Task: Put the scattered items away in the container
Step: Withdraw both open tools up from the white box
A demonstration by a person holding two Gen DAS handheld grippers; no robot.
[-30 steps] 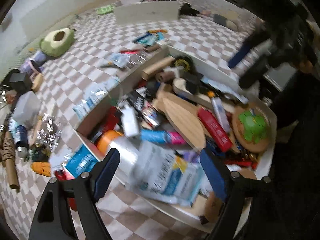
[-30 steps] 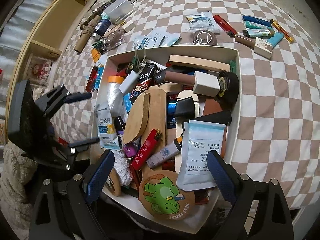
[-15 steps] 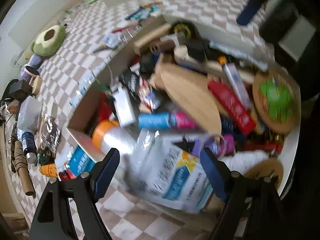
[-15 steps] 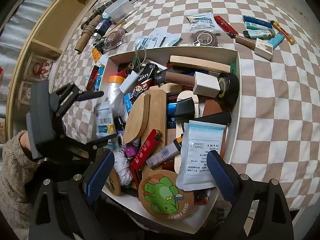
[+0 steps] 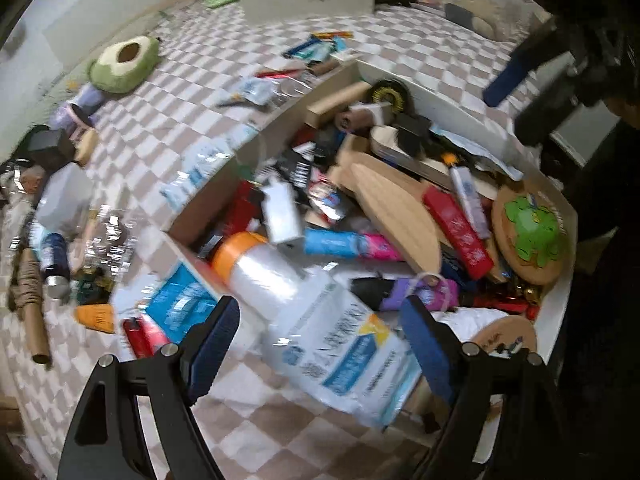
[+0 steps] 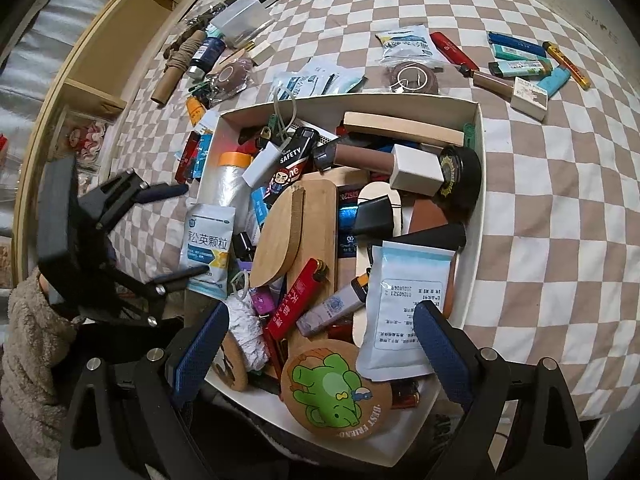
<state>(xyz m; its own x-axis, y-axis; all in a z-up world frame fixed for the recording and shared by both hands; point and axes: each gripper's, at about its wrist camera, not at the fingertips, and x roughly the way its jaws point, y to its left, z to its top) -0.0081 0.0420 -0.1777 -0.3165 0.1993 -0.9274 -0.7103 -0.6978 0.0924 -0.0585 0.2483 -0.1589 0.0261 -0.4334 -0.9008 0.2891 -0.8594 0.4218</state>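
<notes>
Box (image 6: 478,208) first: the big white container sits on the checked cloth (image 6: 560,200), already heaped to its rim with boards, lighters and packets. Plenty is left outside it, too, with a cluster of lighters (image 6: 532,64) well beyond the far corner and bottles and a cardboard tube off to the left side.

Now down to the action at the near left corner. A blue-and-white sachet (image 5: 344,344) is draped over the box wall, half in, half hanging out over the cloth. The left gripper (image 5: 320,344) hovers over it with its jaws standing apart, one on each side of the packet. I can't see the pads pressing on it, so it looks loose, not clamped. The right gripper (image 6: 320,344) waits above the near end of the box, jaws wide and nothing between them, over the round wooden coaster (image 6: 338,392) with the green elephant.

My read: the step is settling that sachet properly inside. Best done by nudging or re-gripping it near its middle and laying it flat on the heap, because a limp packet perched on the rim could slide back out.
</notes>
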